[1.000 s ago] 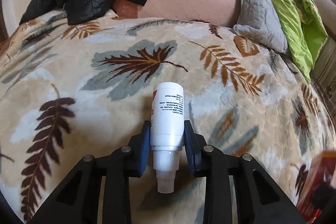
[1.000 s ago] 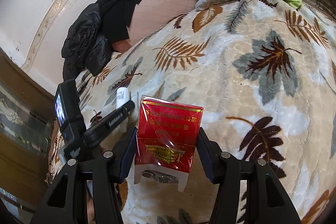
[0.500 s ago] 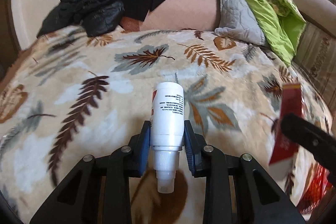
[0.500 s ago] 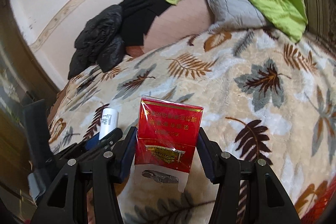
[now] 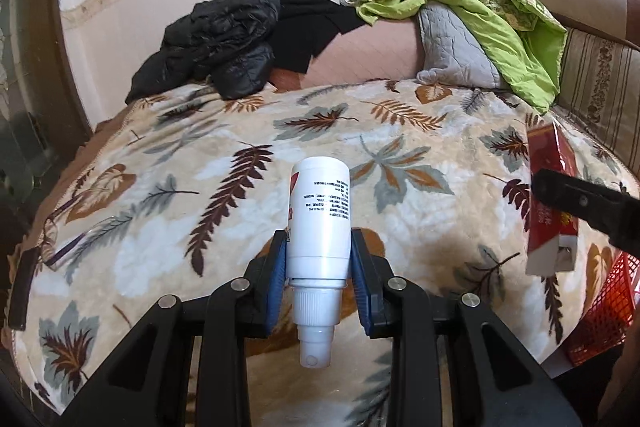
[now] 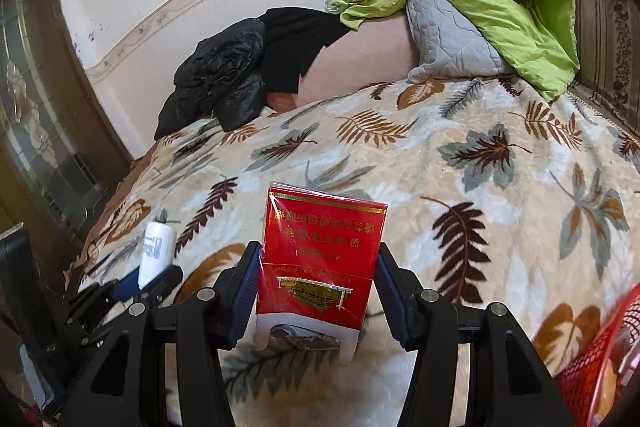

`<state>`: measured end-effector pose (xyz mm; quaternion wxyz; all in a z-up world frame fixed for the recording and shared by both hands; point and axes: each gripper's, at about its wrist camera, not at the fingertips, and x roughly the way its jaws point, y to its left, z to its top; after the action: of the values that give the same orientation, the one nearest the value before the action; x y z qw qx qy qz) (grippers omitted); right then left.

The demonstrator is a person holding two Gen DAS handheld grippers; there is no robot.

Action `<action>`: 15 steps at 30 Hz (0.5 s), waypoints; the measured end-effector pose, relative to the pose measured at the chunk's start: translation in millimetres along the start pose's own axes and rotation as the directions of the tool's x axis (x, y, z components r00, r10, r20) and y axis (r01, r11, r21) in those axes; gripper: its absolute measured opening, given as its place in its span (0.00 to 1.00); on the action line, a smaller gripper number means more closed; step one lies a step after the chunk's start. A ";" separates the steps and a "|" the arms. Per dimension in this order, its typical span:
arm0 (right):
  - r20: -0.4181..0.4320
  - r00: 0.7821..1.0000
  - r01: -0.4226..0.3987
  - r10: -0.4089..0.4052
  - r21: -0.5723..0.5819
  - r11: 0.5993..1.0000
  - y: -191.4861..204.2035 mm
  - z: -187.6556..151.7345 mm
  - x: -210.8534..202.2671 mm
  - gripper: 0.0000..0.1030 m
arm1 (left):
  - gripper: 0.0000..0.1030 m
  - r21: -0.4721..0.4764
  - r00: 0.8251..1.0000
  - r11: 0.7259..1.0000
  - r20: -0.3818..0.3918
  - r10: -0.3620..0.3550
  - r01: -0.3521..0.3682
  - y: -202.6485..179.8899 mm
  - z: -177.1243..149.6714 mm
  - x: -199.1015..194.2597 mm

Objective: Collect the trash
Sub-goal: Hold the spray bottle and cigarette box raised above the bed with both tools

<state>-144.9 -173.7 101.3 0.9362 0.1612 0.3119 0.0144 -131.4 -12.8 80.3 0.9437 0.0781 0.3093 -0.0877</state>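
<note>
My left gripper [image 5: 319, 267] is shut on a white spray bottle [image 5: 320, 219], nozzle end toward the camera, held above the leaf-patterned blanket [image 5: 200, 195]. In the right wrist view my right gripper [image 6: 318, 287] is shut on a red cigarette pack [image 6: 322, 255] with gold lettering, its torn end toward the camera. The pack [image 5: 551, 195] and one right finger [image 5: 584, 203] show at the right edge of the left wrist view. The bottle [image 6: 157, 253] in the left gripper shows low on the left of the right wrist view.
A red mesh basket [image 5: 604, 307] stands off the bed's near right corner, also seen as the basket [image 6: 596, 355] in the right wrist view. Black jackets [image 5: 224, 43], a grey pillow [image 5: 452, 47] and a green quilt [image 5: 480, 3] lie at the far end. A dark door [image 6: 36, 131] is at left.
Both grippers have drawn back from the bed and risen, each keeping its object. More wall and the bed's near edge show now, and the red basket has come into view at the right.
</note>
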 end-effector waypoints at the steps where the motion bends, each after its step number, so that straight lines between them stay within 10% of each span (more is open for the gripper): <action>1: -0.001 1.000 0.003 -0.003 -0.003 1.000 0.2 -1.9 -1.3 0.58 | 0.28 -0.003 1.000 1.000 0.003 0.001 -0.001 1.0 -0.5 -0.3; 15: -0.003 0.999 0.031 -0.032 -0.022 0.999 4.3 -8.4 -0.8 0.58 | 0.28 0.000 0.999 1.000 0.033 0.009 -0.009 -0.4 -5.4 -3.7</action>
<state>-150.1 -167.3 96.8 0.9376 0.1460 0.3157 0.0033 -137.5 -11.6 78.2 0.9490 0.0782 0.2933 -0.0849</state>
